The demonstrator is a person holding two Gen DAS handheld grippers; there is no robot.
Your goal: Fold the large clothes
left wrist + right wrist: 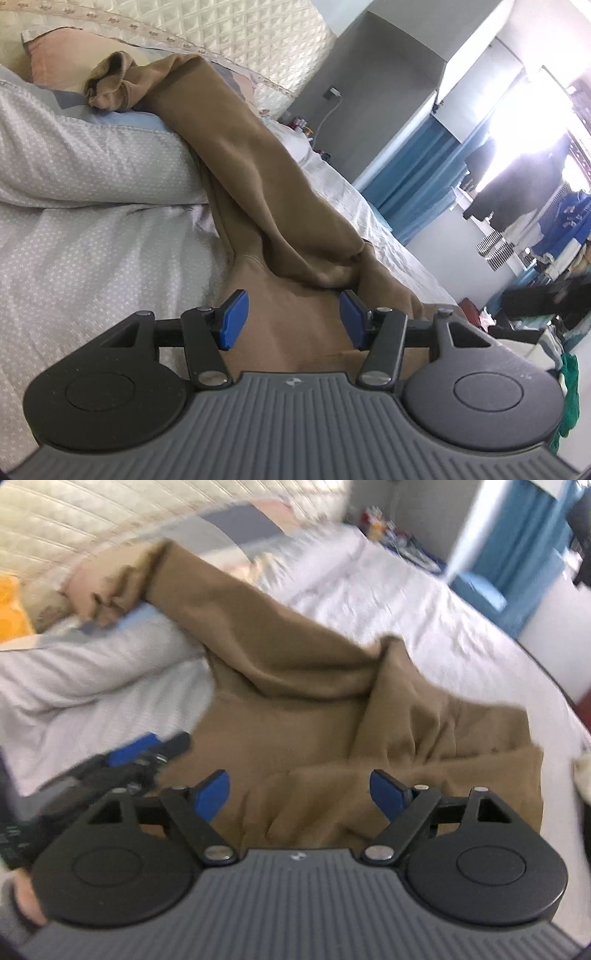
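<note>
A large brown garment [240,155] lies spread on the bed. One long sleeve runs up over a pillow [74,158], and its ribbed cuff [107,85] is bunched at the top. My left gripper [293,317] hovers open just above the garment's body, with nothing pinched between its blue pads [232,319]. In the right wrist view the garment [295,701] has a raised fold in the middle. My right gripper [299,794] stands wide open over its near part, with cloth below but not gripped. The left gripper [159,747] shows there at the garment's left edge.
The bed sheet [406,602] is bare to the right of the garment. A quilted cream headboard [240,33] backs the pillows. Small bottles [301,123] stand beside the bed, with blue curtains [417,166] and piled clothes [535,258] beyond. An orange thing [11,609] sits far left.
</note>
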